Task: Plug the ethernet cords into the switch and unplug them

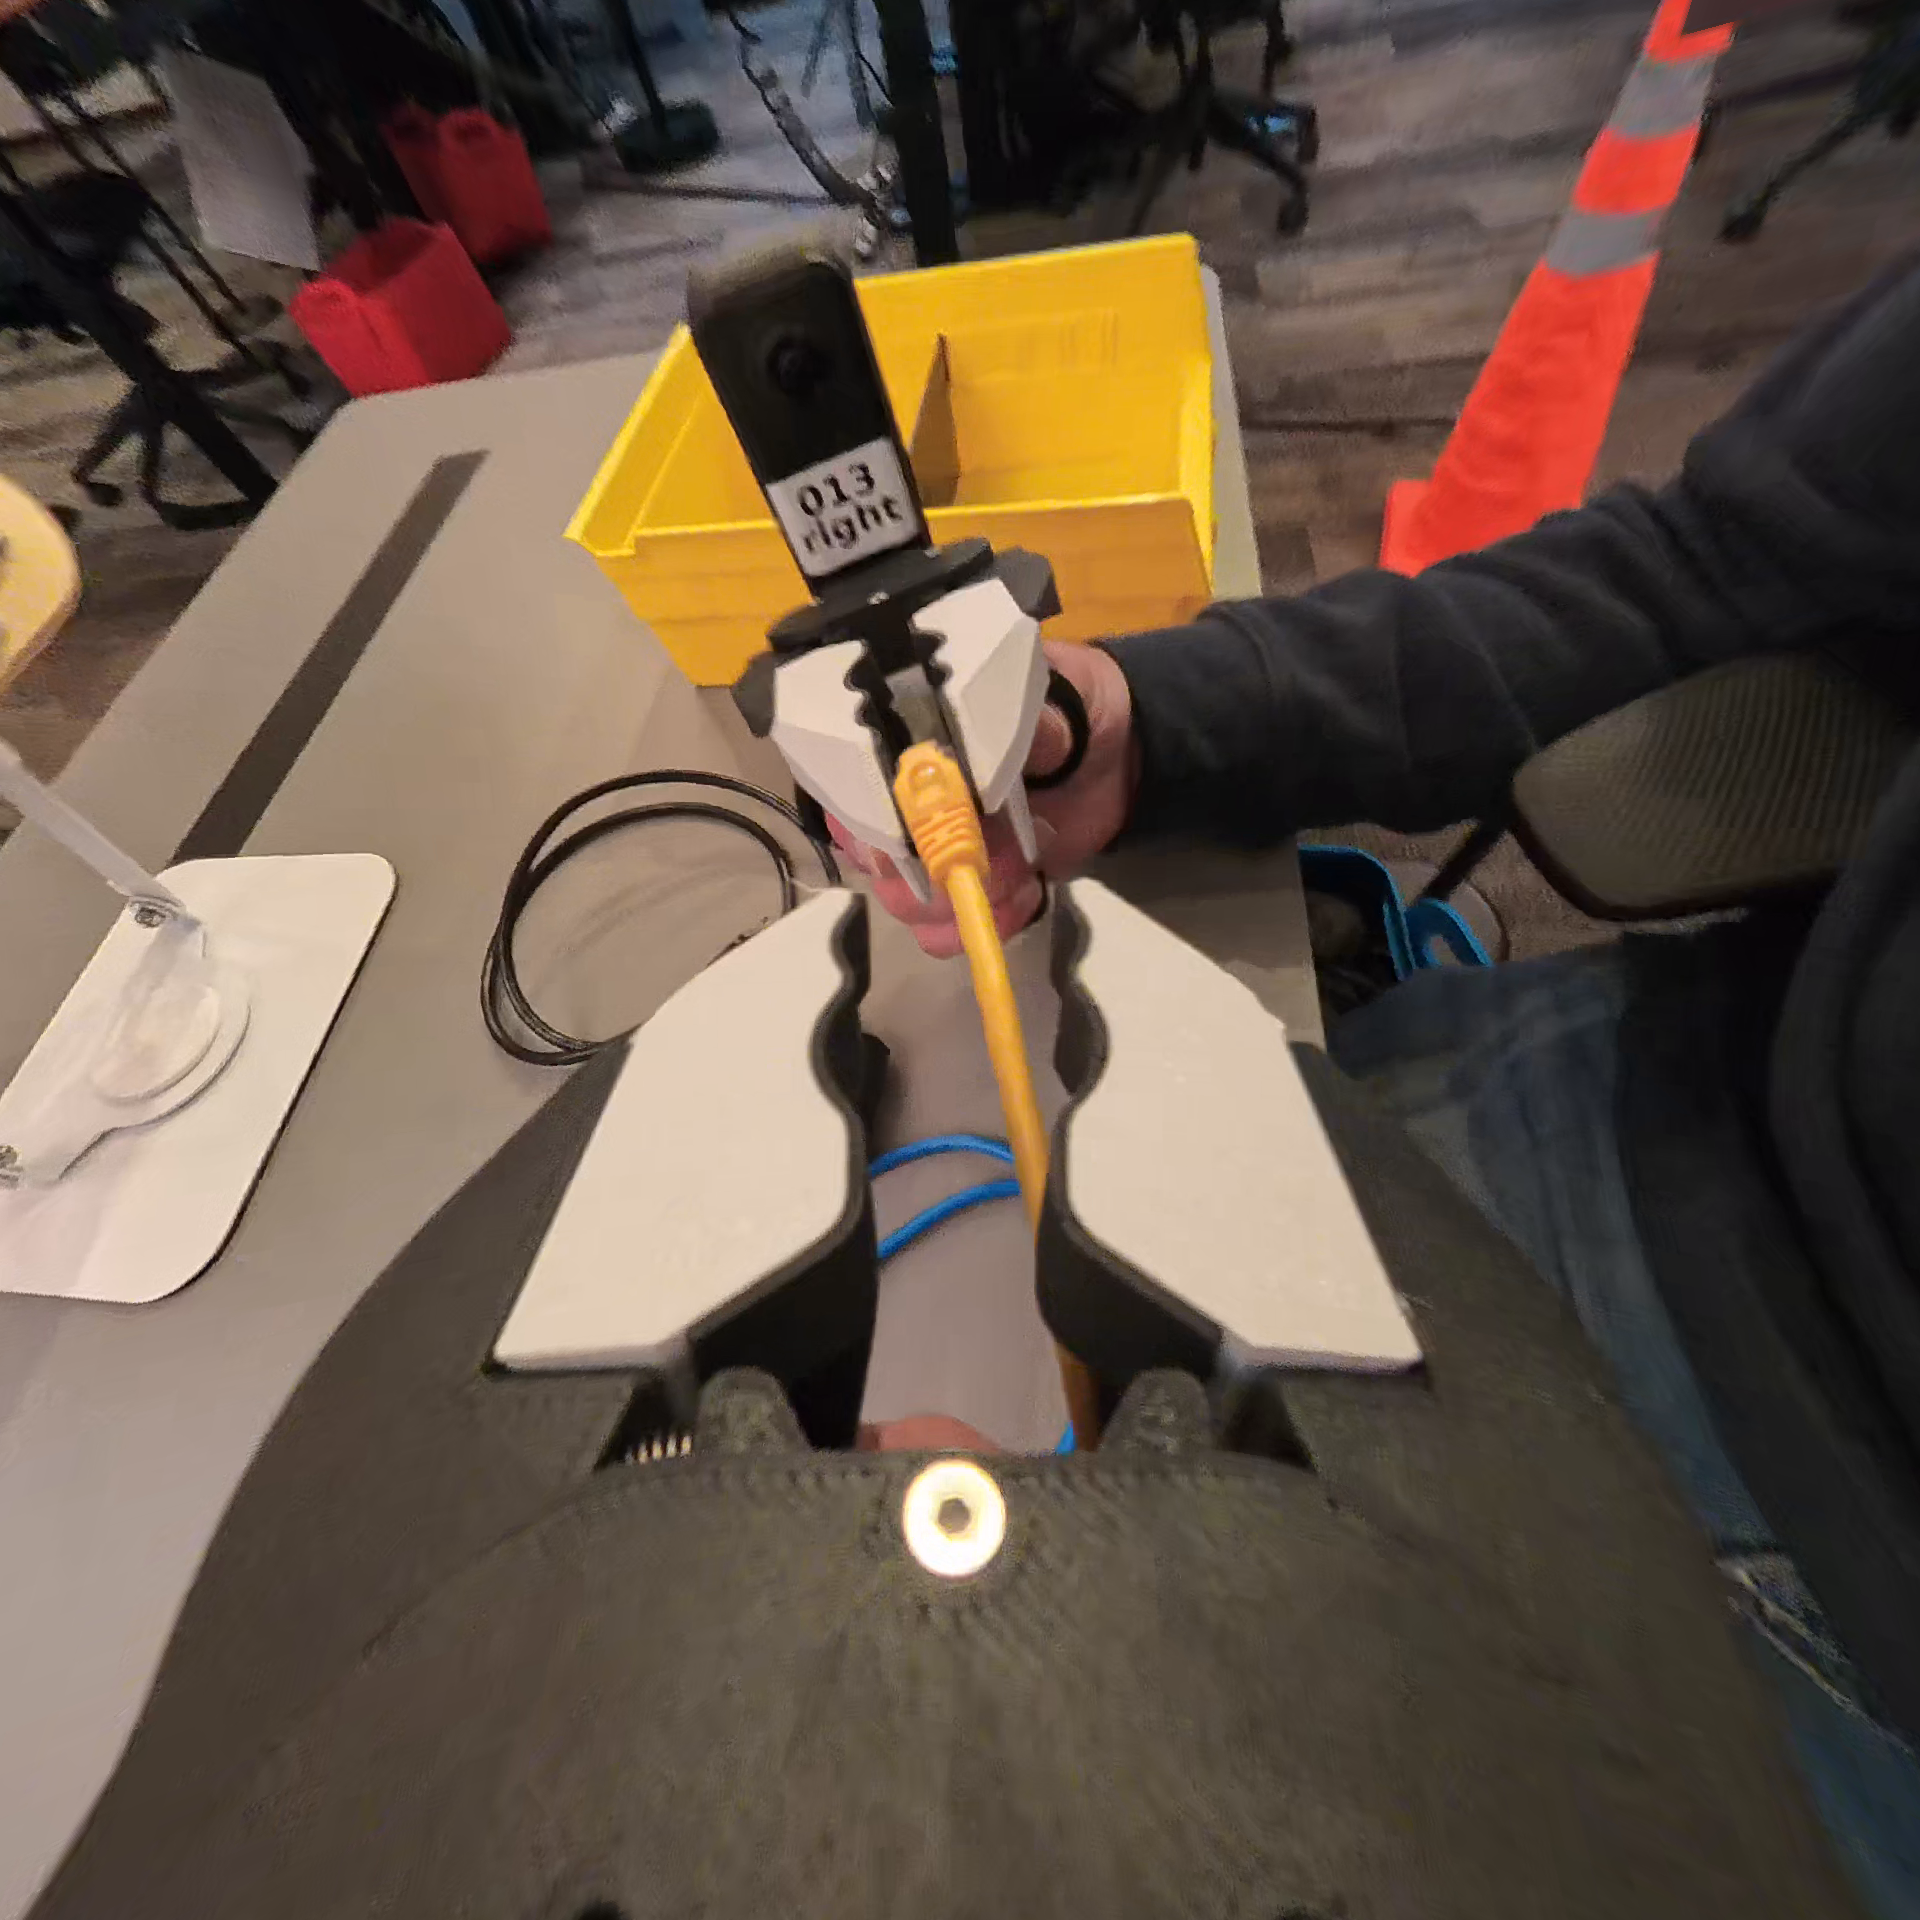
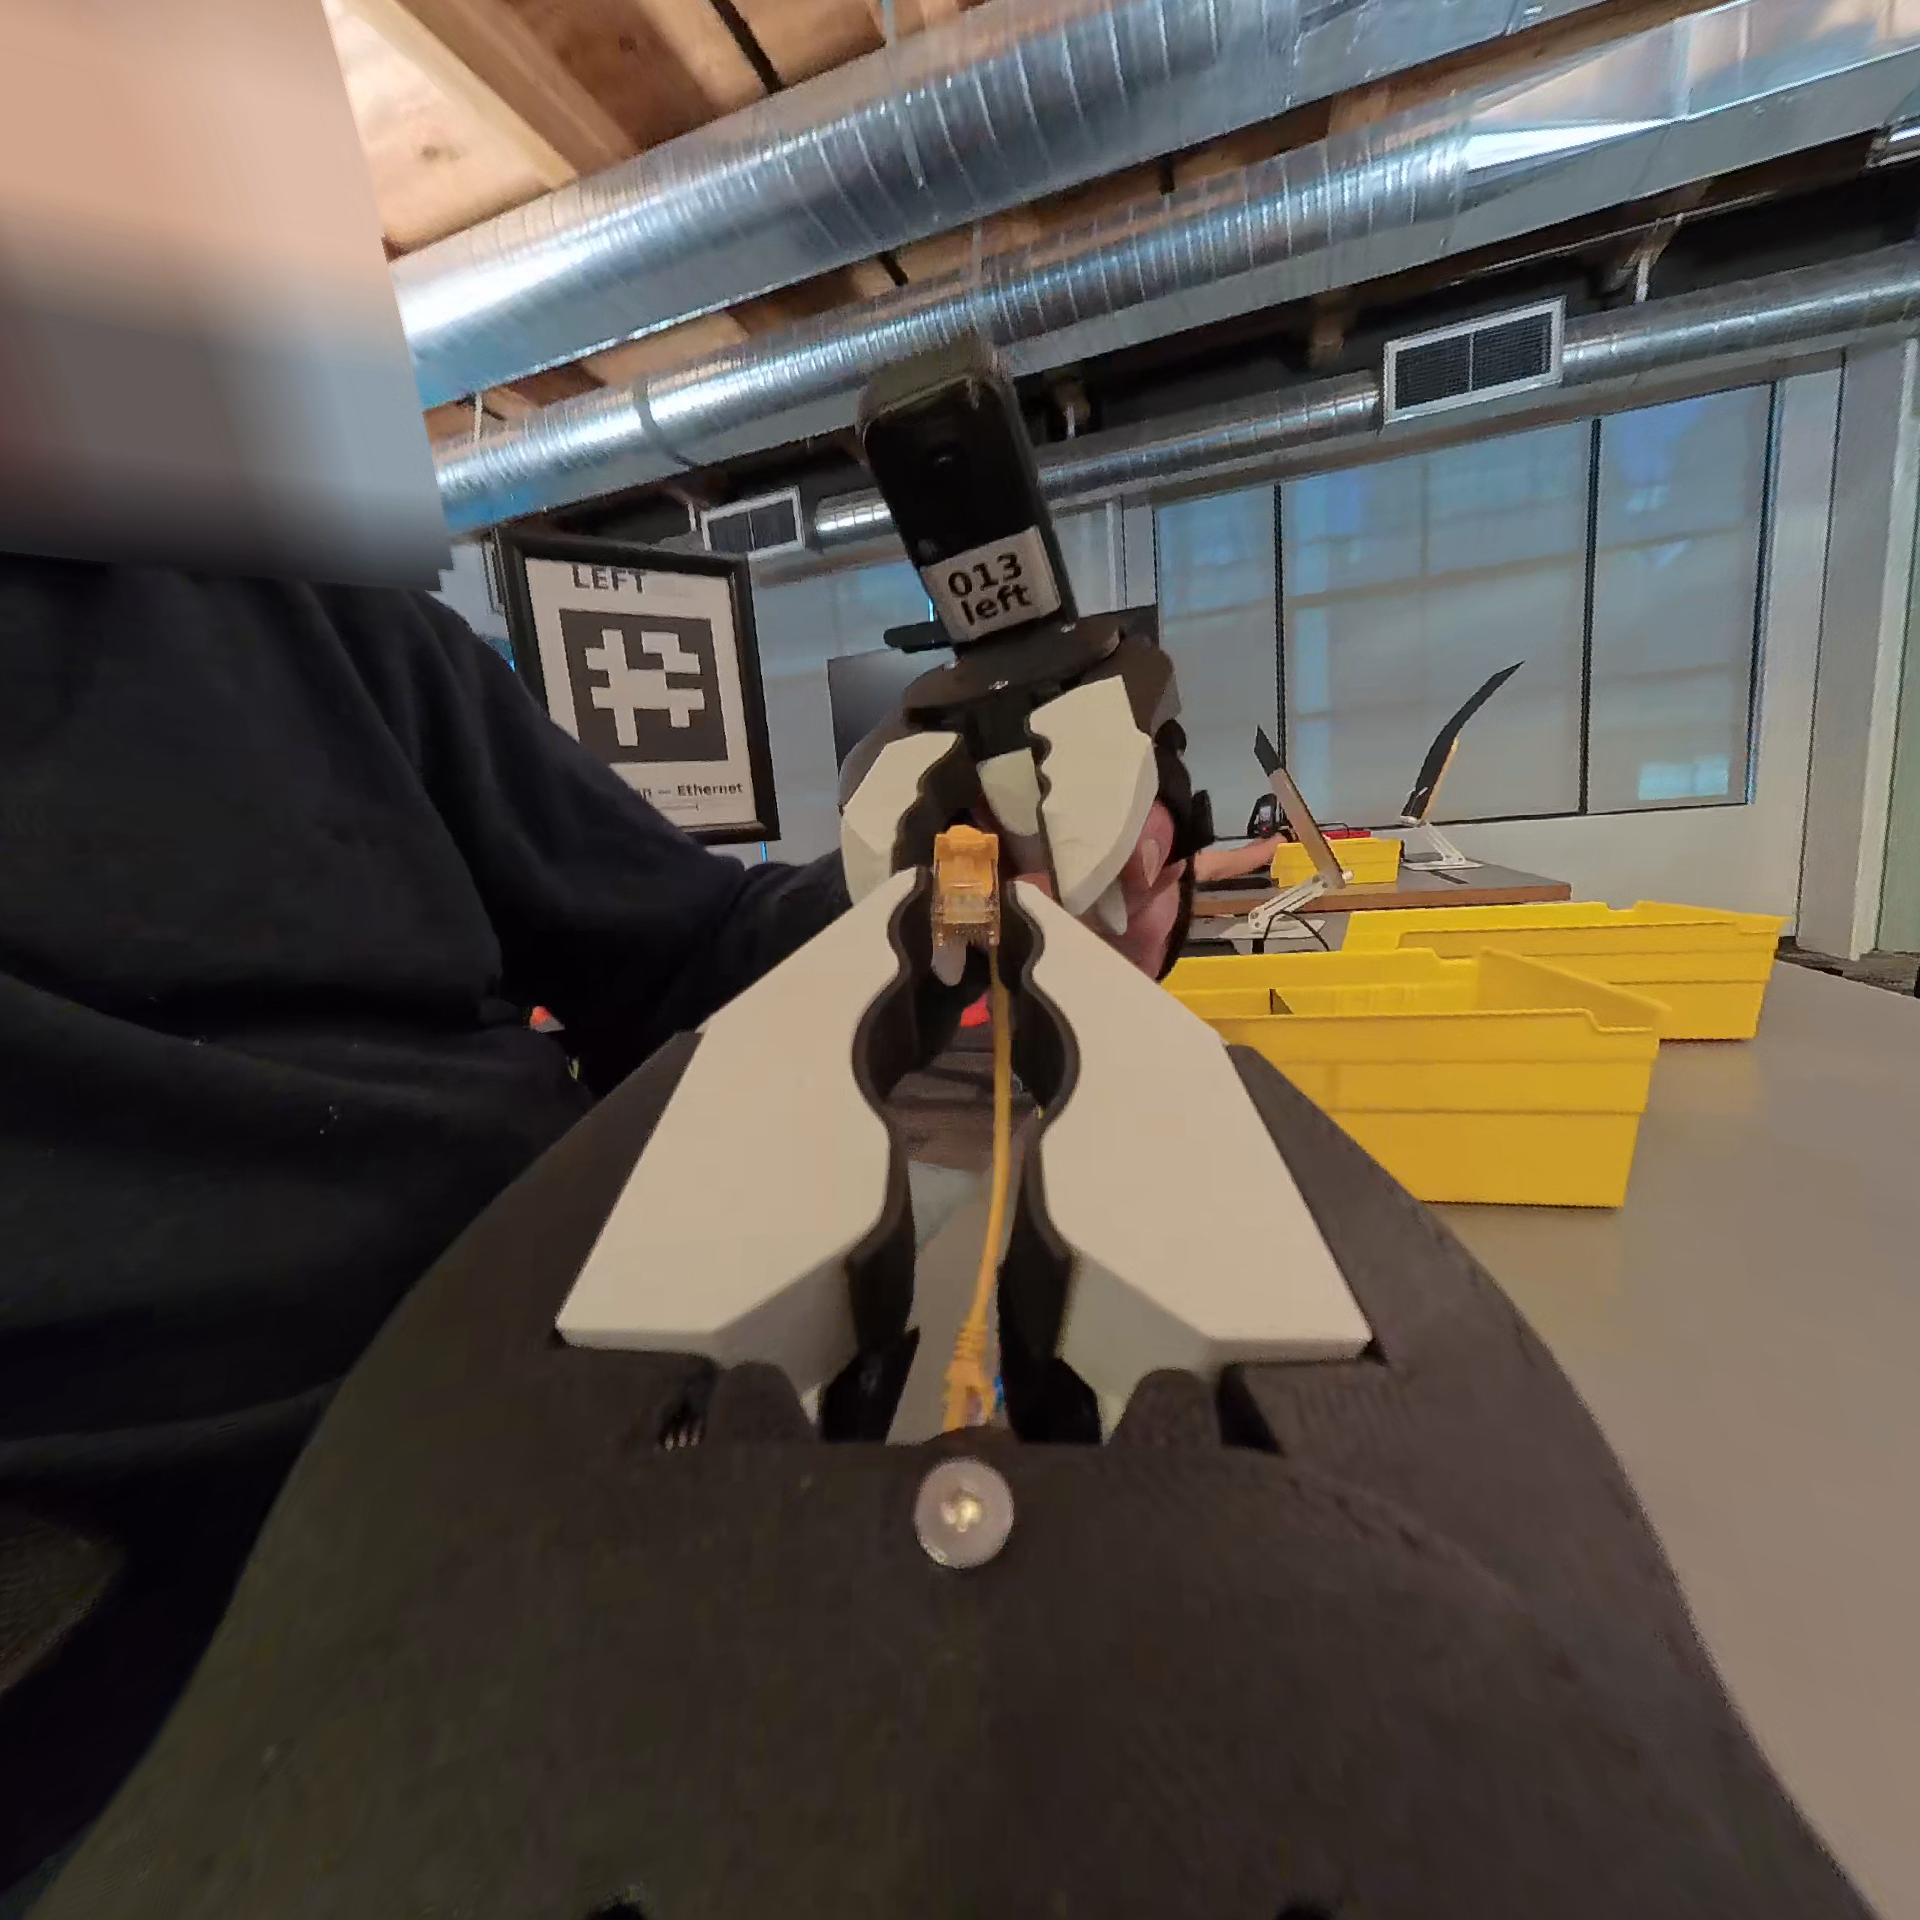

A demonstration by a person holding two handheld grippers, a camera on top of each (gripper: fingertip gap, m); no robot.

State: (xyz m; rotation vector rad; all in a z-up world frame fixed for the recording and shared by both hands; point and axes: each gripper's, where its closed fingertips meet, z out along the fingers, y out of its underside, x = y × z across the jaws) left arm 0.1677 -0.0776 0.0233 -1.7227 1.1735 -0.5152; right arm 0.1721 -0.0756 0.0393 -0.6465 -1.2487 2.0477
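Note:
My right gripper (image 2: 966,894) is shut on the yellow plug (image 2: 966,920) of a yellow ethernet cord (image 1: 1003,1039) and holds it up in the air. In the left wrist view the right gripper (image 1: 966,862) faces me with the plug's boot (image 1: 935,816) sticking out. My left gripper (image 1: 961,904) is open just in front of it; the yellow cord runs between its fingers (image 1: 727,1122) without being clamped. A blue cord (image 1: 935,1174) lies on the table below. One white finger (image 2: 1091,800) of the left gripper shows behind the plug. The switch shows in neither view.
A grey table (image 1: 416,727) carries a coiled black cable (image 1: 623,914), a yellow bin (image 1: 1039,447) at the far edge and a white pad with a clear stand (image 1: 177,1039) at left. An orange cone (image 1: 1558,312) stands on the floor. The person's dark sleeve (image 1: 1455,675) crosses from the right. My two grippers' fingertips are within a few centimetres of each other.

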